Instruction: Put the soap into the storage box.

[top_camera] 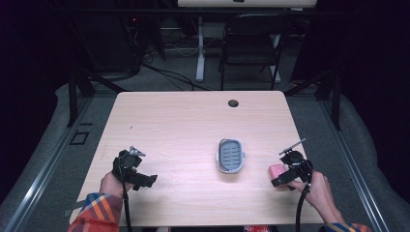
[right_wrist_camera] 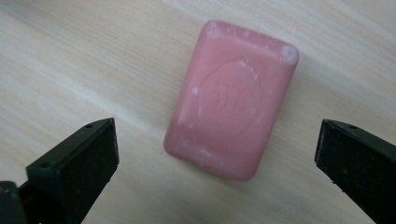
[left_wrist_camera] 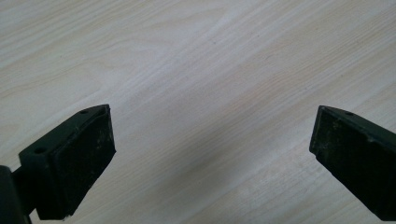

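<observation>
A pink bar of soap [right_wrist_camera: 231,98] lies flat on the light wooden table [top_camera: 183,121], seen in the high view as a pink block [top_camera: 276,170] near the right front. My right gripper [right_wrist_camera: 215,140] hovers just above it, open wide, with the soap lying ahead of and between the two black jaws, untouched. In the high view the right gripper [top_camera: 283,180] sits right beside the soap. A grey soap dish [top_camera: 230,155] with a slotted insert rests at the table's middle. My left gripper [left_wrist_camera: 210,135] is open over bare wood; it is at the left front [top_camera: 145,180].
A round cable hole [top_camera: 233,103] sits near the table's far edge. Beyond the table stand a dark chair [top_camera: 251,43] and a white desk leg [top_camera: 199,48]. Bare wood lies between the dish and the left gripper.
</observation>
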A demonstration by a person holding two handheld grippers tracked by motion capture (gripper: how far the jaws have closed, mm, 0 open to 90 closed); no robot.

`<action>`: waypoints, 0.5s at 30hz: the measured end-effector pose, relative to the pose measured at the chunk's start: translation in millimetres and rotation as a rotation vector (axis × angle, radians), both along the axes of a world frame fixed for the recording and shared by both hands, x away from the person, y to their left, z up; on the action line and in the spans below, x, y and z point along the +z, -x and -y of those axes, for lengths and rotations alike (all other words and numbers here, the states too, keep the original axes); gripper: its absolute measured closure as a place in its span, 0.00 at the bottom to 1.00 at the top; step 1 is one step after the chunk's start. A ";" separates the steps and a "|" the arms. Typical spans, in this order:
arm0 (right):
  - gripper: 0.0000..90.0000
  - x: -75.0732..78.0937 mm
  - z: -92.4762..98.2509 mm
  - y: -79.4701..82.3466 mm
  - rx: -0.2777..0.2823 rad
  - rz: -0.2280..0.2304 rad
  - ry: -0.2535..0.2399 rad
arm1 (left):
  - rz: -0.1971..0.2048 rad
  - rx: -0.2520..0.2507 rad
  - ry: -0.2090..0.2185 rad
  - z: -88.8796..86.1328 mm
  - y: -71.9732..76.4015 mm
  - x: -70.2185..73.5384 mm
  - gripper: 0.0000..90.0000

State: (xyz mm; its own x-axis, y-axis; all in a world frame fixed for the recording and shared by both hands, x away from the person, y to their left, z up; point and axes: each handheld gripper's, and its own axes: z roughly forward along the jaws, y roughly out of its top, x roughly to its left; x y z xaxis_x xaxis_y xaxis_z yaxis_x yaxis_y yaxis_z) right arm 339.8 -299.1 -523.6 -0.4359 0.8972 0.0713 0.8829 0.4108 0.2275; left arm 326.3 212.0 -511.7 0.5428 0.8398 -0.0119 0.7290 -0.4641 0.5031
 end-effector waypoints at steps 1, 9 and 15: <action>0.00 -1.1 -1.0 -2.4 -0.007 0.003 -0.002 | 0.000 0.000 -0.001 0.0 0.1 0.2 0.00; 0.15 -6.7 -2.6 -15.8 -0.041 -0.022 0.015 | -0.001 -0.002 0.001 -0.3 0.0 0.1 0.00; 0.21 -10.2 -2.6 -17.1 -0.049 -0.050 0.010 | -0.003 -0.009 -0.002 0.6 -0.6 -0.3 0.00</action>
